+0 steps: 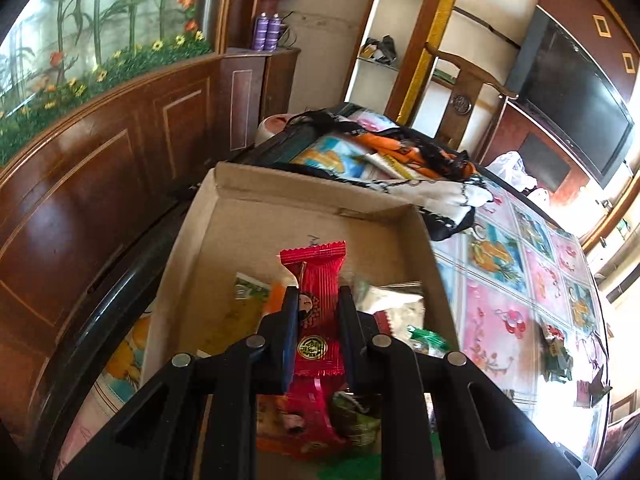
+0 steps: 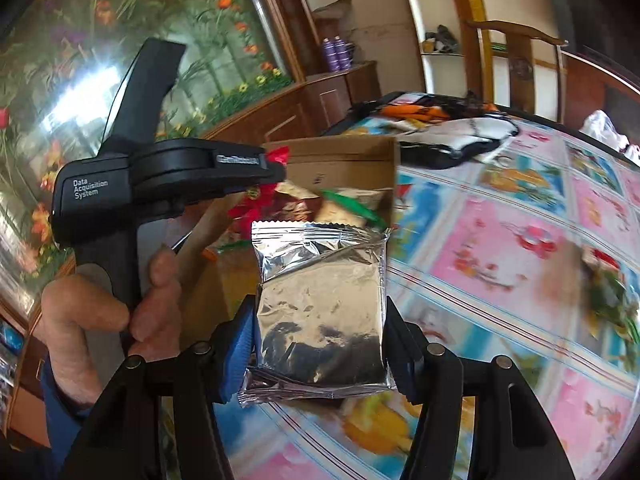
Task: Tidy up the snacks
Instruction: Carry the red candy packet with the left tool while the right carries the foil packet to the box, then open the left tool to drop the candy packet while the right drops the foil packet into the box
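Observation:
My left gripper [image 1: 318,296] is shut on a red snack packet [image 1: 316,308] and holds it above the open cardboard box [image 1: 320,208]. The box holds several wrapped snacks [image 1: 384,300]. My right gripper [image 2: 320,312] is shut on a silver foil packet [image 2: 320,300], held above the table just in front of the same box [image 2: 340,152]. The left gripper's black body [image 2: 168,172] shows in the right wrist view, over the box, with the red packet [image 2: 278,156] at its tip.
The table has a flowered tablecloth [image 1: 500,312]. Loose snacks [image 1: 556,352] lie on it to the right, also in the right wrist view [image 2: 608,288]. A pile of cloth and bags [image 1: 400,160] lies behind the box. A wooden cabinet [image 1: 100,168] stands left.

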{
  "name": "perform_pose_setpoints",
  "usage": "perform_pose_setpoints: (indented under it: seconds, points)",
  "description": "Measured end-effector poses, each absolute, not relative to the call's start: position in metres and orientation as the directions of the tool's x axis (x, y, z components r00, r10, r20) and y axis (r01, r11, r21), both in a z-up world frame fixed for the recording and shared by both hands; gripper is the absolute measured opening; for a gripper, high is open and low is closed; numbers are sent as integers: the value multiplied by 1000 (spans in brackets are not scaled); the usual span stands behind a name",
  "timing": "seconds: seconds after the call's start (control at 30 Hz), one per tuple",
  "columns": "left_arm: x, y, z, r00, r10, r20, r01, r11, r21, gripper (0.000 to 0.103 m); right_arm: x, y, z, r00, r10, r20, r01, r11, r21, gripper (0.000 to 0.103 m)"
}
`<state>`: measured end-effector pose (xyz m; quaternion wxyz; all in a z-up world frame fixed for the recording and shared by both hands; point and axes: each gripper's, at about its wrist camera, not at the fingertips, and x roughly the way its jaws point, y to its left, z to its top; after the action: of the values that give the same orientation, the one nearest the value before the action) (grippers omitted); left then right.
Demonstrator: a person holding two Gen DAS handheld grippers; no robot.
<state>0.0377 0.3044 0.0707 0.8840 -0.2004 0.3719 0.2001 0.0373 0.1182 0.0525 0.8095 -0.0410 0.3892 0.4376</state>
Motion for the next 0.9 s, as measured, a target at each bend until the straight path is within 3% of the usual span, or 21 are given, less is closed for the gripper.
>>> perform_pose_setpoints:
  seconds: [0.73, 0.83, 0.9]
  points:
    - [32, 321, 66, 662, 156, -733, -512, 808, -291, 18, 102, 198, 49, 367, 631, -683, -744, 640, 192, 64]
    - [31, 322, 67, 667, 156, -728, -514, 804, -299, 19, 101, 198, 49, 359, 632, -686, -750, 634, 191, 65]
    - [31, 322, 66, 670, 147, -727, -512, 801, -310, 26, 101, 194, 52, 353, 640, -682, -743, 635, 212, 65]
